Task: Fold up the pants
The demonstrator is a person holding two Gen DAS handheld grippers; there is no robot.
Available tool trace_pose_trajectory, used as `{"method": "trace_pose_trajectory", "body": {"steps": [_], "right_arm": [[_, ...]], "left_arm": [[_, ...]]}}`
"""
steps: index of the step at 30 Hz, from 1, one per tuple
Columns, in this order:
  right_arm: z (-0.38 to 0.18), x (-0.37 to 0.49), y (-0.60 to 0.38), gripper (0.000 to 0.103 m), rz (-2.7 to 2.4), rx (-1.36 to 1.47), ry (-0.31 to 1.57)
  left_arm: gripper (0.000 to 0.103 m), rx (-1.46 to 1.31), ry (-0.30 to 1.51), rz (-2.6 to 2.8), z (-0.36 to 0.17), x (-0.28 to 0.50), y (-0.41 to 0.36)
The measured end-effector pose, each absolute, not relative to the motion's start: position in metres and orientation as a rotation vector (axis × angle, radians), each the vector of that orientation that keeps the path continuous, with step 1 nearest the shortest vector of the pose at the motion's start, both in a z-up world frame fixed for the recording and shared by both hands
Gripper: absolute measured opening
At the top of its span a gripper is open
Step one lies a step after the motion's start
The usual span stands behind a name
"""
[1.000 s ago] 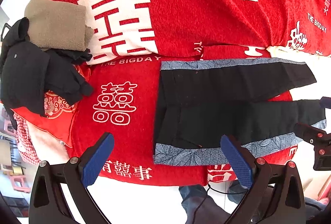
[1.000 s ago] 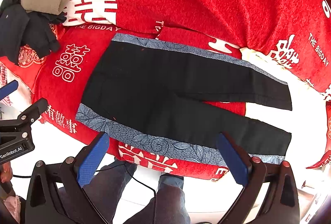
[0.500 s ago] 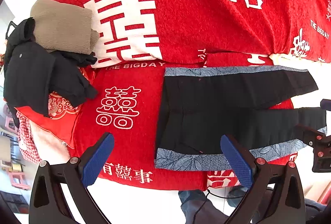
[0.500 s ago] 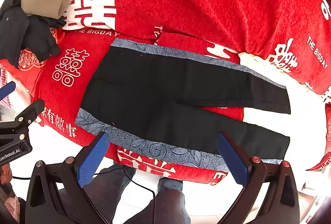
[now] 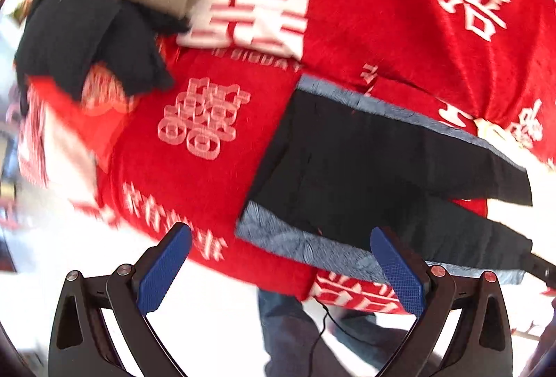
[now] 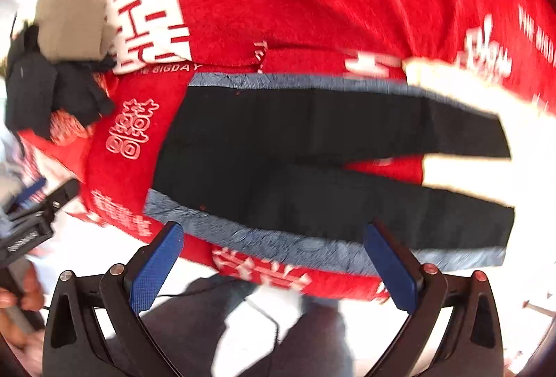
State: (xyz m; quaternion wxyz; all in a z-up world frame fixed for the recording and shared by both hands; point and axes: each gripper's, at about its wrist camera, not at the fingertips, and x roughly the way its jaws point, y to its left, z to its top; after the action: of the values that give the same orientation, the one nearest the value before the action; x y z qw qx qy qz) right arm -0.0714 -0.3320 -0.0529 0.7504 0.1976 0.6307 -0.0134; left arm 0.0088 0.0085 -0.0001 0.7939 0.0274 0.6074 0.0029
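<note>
Flat on red blanket (image 6: pixel 312 5), black pants (image 6: pixel 312 147) with blue-grey side bands, legs apart, both grippers gaping, empty

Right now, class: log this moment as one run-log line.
pants: flat, unfolded | left gripper: open, empty | right gripper: open, empty

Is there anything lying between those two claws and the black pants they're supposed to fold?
Nothing visible. The black pants lie spread flat on the red blanket, both claws open above their near edge. The dark clothes pile sits off to the side, apart from them.
</note>
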Motion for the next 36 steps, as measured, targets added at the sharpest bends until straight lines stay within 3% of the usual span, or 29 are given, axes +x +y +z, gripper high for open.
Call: {"method": "trace_pose_trajectory", "body": {"steps": [10,13,14,16,17,21,27,29,31,34,36], "right_arm": [[-0.133,-0.098,-0.336,0.103,0.105,0.684,1.452],[-0.182,-0.101,-0.303,0.102,0.188,0.83,1.437],[-0.195,-0.101,-0.293,0.1,0.21,0.869,1.432],[-0.234,-0.103,-0.269,0.077,0.242,0.961,1.438],[-0.263,-0.103,-0.253,0.074,0.268,1.033,1.453],[-0.324,-0.108,-0.22,0.074,0.253,1.169,1.424],[-0.359,-0.114,-0.215,0.074,0.21,1.322,1.336],[-0.349,-0.11,-0.217,0.058,0.19,1.328,1.289],[-0.341,-0.102,-0.222,0.013,0.182,1.323,1.271],[-0.323,-0.088,-0.231,0.008,0.218,1.295,1.217],[-0.307,-0.088,-0.229,0.007,0.307,1.24,1.213]], "left_arm": [[0.103,0.034,1.442,-0.019,-0.108,-0.004,0.026],[0.094,-0.02,1.461,-0.103,-0.147,-0.001,0.039],[0.094,-0.031,1.461,-0.129,-0.158,-0.001,0.043],[0.094,-0.067,1.47,-0.171,-0.183,-0.001,0.051],[0.094,-0.098,1.476,-0.191,-0.194,0.0,0.056],[0.094,-0.209,1.497,-0.245,-0.223,-0.003,0.068],[0.094,-0.358,1.53,-0.319,-0.237,0.0,0.068],[0.094,-0.377,1.536,-0.343,-0.237,0.005,0.062],[0.094,-0.415,1.537,-0.375,-0.237,0.012,0.053],[0.093,-0.498,1.518,-0.387,-0.24,0.024,0.044],[0.054,-0.523,1.502,-0.356,-0.244,0.031,0.041]]}}
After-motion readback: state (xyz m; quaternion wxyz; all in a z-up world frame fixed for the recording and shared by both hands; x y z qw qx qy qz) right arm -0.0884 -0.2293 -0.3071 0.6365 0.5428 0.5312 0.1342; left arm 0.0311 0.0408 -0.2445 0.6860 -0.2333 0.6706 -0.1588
